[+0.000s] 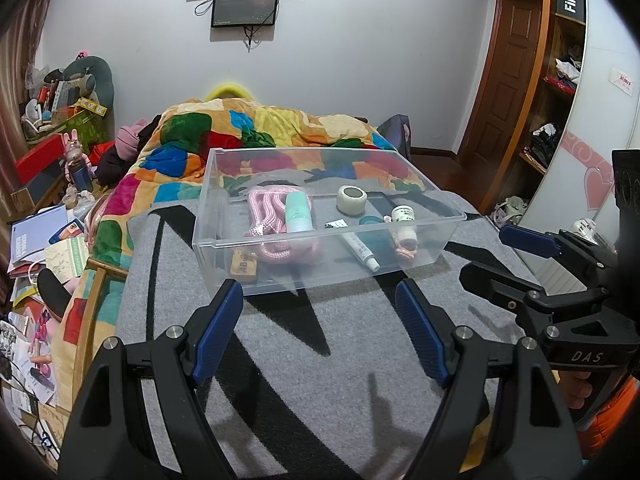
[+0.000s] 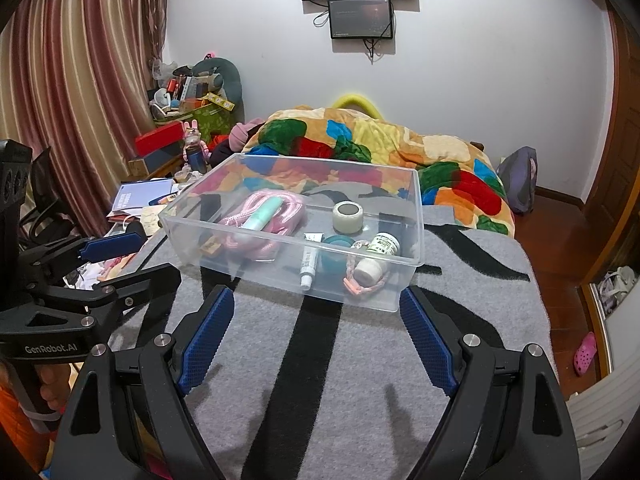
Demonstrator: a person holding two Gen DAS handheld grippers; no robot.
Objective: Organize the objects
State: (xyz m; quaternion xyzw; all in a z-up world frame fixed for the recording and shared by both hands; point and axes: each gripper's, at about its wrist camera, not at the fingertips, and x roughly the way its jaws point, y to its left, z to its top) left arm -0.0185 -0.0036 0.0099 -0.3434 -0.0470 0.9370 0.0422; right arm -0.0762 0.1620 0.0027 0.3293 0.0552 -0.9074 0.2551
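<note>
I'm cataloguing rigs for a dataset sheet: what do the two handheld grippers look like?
Both are matte black linkage frames with silver pivot pins and blue ridged finger pads. The left gripper body reads "GenRobot.AI"; the right gripper shows "DAS". An orange sleeve shows beside the right gripper's handle. No cables visible.

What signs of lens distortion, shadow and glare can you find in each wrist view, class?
Left wrist view: fisheye bends the door frame and blackens the corners; the left hand-held gripper throws soft shadows on the grey blanket. Right wrist view: the curtain bows outward; the clear bin shows faint sheen, no harsh glare.
</note>
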